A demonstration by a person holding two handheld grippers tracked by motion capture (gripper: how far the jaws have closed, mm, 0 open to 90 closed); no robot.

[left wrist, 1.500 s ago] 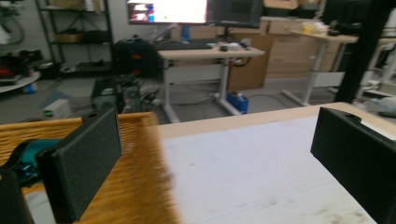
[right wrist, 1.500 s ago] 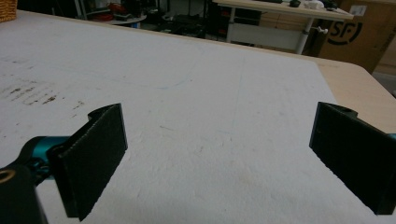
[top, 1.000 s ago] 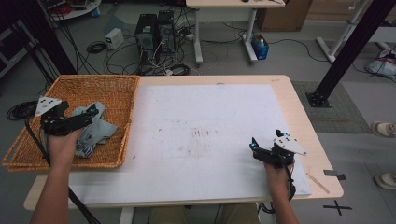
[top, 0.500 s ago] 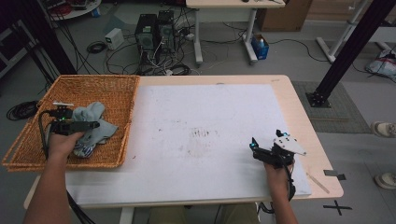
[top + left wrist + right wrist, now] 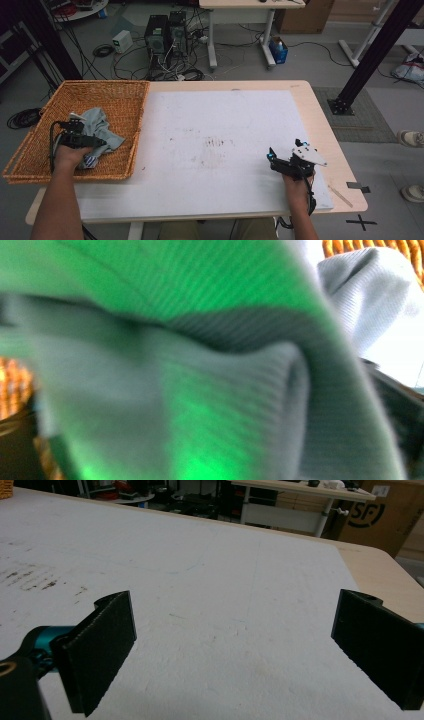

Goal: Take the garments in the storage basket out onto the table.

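**Left claw down in the basket cloth, right claw idle on the mat**

At the far left we see the wicker basket (image 5: 35, 150) sitting on the table's left end, and in it a crumpled grey-green cloth (image 5: 100, 127). Our left gripper (image 5: 92, 143) lies in the basket right on that cloth, pointing toward the basket's right wall; a striped scrap of fabric (image 5: 90, 161) peeks out just below the hand. In the left gripper view the ribbed knit of the cloth (image 5: 210, 390) presses up against the lens, folds blurred and tinted green, with basket weave at the top right corner. The jaws have just been closing, and the cloth sits between them, but we cannot tell whether the pads already pinch it.

Moving right, the white mat (image 5: 220, 115) covers most of the table, with dark smudges near its middle.

At the right edge of the mat, our right gripper (image 5: 272, 159) rests low, well apart from the basket. In the right gripper view (image 5: 232, 645) its jaws stand spread wide with bare mat between them.

Readable writing: the letters "SF" on a cardboard box (image 5: 387, 512) in the background.
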